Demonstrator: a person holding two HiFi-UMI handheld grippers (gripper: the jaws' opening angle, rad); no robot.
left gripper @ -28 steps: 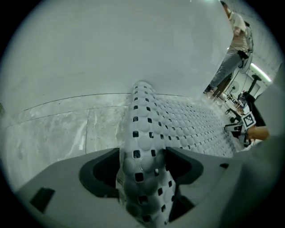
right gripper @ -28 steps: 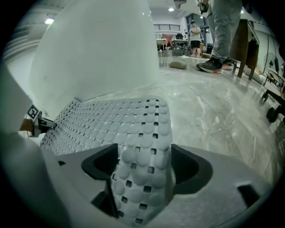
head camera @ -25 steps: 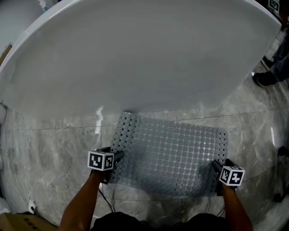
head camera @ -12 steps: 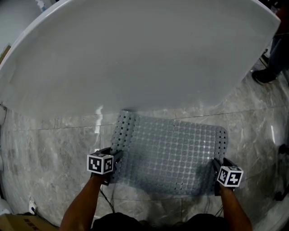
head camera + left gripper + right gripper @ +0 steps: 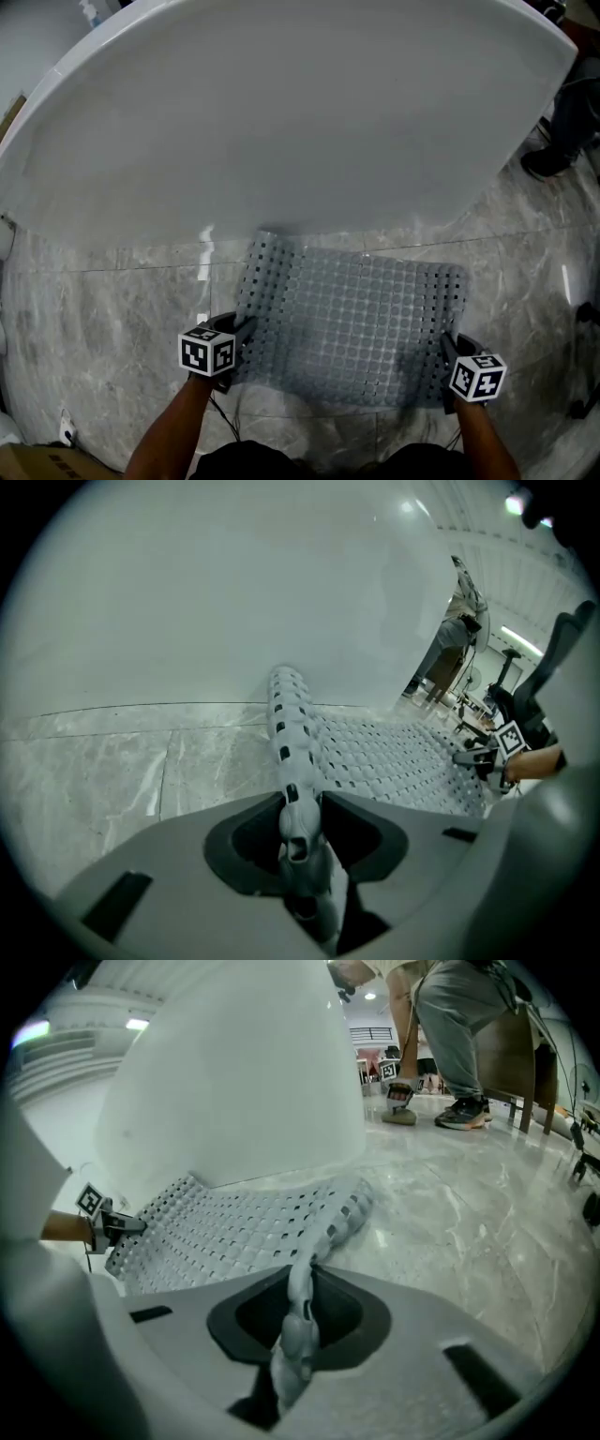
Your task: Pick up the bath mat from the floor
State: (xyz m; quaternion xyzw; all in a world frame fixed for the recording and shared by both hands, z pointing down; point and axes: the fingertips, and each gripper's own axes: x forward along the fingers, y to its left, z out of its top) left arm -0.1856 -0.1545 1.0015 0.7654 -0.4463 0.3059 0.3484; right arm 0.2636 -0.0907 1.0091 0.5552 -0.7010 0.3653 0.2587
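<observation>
A grey perforated bath mat (image 5: 352,314) lies on the marble floor against the white bathtub (image 5: 281,112). My left gripper (image 5: 242,336) holds the mat's near left corner. My right gripper (image 5: 447,352) holds the near right corner. In the left gripper view the jaws have just been closing, and my left gripper (image 5: 300,822) now pinches the mat's folded edge (image 5: 286,733). The right gripper view shows the same: my right gripper (image 5: 298,1312) has just been closing and is shut on the mat's edge (image 5: 323,1232). The near edge is raised off the floor.
The tub's curved wall overhangs the mat's far edge. A person's legs and shoes (image 5: 555,150) stand at the far right, beside a wooden table (image 5: 525,1049). A cardboard box (image 5: 37,464) sits at the near left, and a cable (image 5: 220,412) runs by my feet.
Both grippers have drawn back toward me and risen a little, jaws closing on the mat's near corners. The near edge has lifted and the mat has buckled slightly.
</observation>
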